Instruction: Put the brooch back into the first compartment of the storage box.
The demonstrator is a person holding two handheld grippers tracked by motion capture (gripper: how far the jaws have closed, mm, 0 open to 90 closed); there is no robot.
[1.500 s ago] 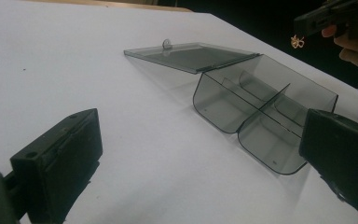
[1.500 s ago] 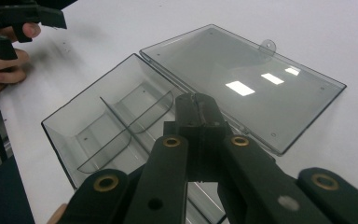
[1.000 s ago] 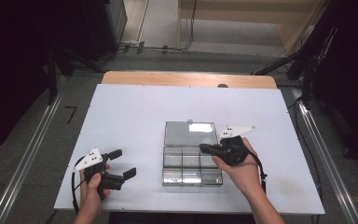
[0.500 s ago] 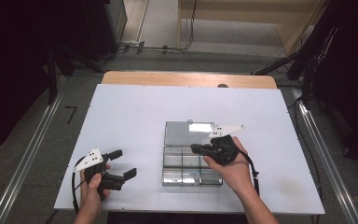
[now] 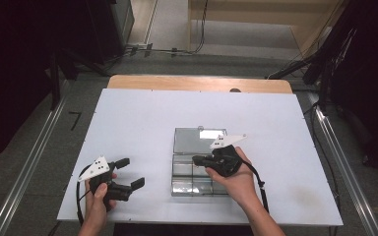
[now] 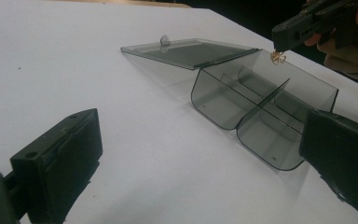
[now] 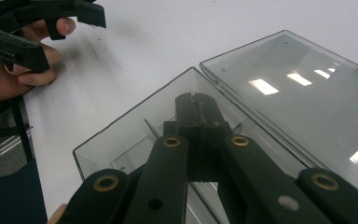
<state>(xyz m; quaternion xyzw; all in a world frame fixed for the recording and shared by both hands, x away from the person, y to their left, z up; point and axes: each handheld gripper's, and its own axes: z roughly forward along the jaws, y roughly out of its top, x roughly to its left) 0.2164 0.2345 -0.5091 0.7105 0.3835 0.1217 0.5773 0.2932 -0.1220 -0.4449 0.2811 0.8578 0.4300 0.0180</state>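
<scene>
Our closed right gripper (image 5: 195, 159) pinches a tiny gold piece (image 6: 277, 56) above the box (image 5: 182, 174), whose lid (image 5: 199, 140) lies open, pointing away; our left gripper (image 5: 130, 173) gapes.

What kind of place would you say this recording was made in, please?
Most likely a lab or studio set up for recording handling tasks. A bare white table stands on a grey floor between dark curtains, cables trail behind it, and a person holds a camera-bearing gripper in each hand by a clear compartment box.
</scene>
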